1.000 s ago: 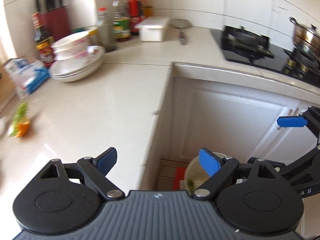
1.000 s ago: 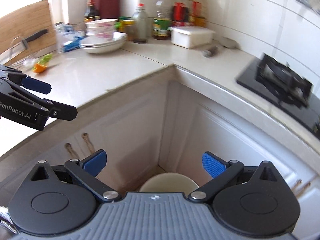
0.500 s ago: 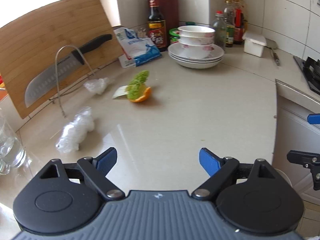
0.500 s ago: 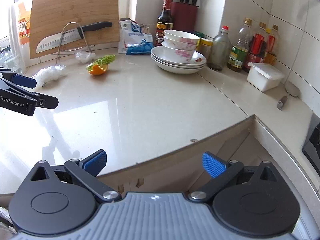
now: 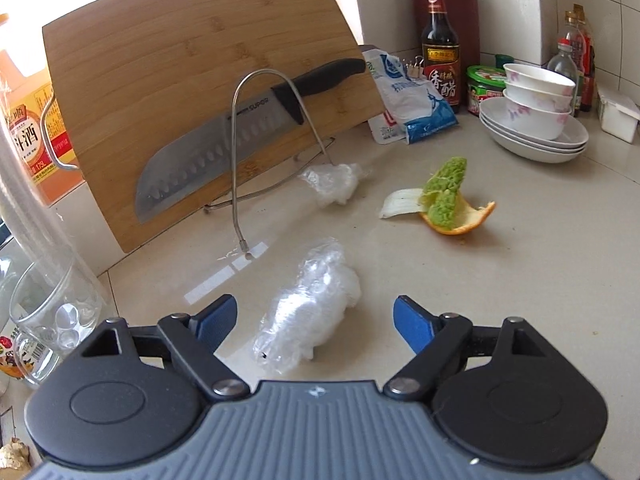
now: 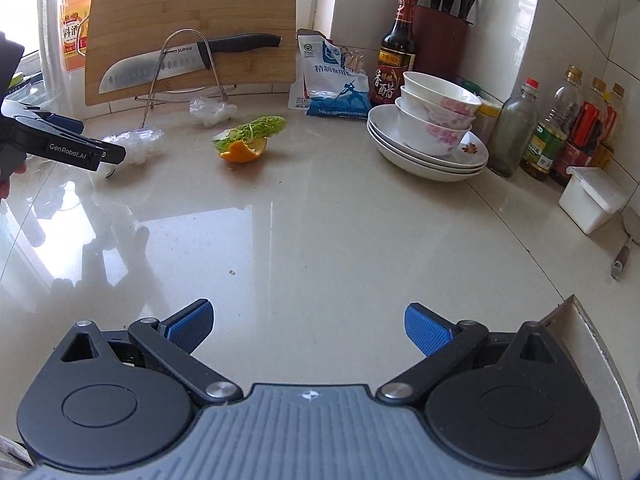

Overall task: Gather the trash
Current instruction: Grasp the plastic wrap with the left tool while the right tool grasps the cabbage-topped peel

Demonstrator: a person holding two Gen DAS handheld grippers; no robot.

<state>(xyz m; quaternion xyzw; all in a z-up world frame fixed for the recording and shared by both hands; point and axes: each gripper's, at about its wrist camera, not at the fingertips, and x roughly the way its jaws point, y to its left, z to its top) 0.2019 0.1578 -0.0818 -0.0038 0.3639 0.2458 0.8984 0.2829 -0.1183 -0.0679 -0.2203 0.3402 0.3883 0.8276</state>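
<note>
The crumpled clear plastic wrap [image 5: 310, 312] lay on the pale countertop [image 5: 520, 280] right in front of the left gripper [image 5: 314, 326], sitting in the gap between its blue pads, and the pads were not yet pressing on it. Those jaws stood wide, though they had just been closing a little, with the wad framed between them. By the look of it, that wrap would be feather-light, soft and springy, likely to squash flat and slide on the glossy stone, so a pinch across its bulky middle seemed the surest hold. A second, smaller wad of plastic [image 5: 334, 182] sat further back by the foot of the wire rack [image 5: 264, 136], and beside that to the right an orange peel [image 5: 460, 220] cradled a scrap of green leaf [image 5: 444, 192], a limp, damp-looking pile that would want a scoop-like grip on the stiffer peel rim. Behind it all a bamboo cutting board [image 5: 180, 80] leaned with a santoku knife [image 5: 224, 136] across the rack, worth keeping clear of. Stacked bowls [image 6: 436, 116] and a vinegar bottle [image 6: 396, 48] crowded the far corner. The right gripper [image 6: 306, 326] hung over bare counter, well apart from the scraps, jaws spread wide and empty.
</note>
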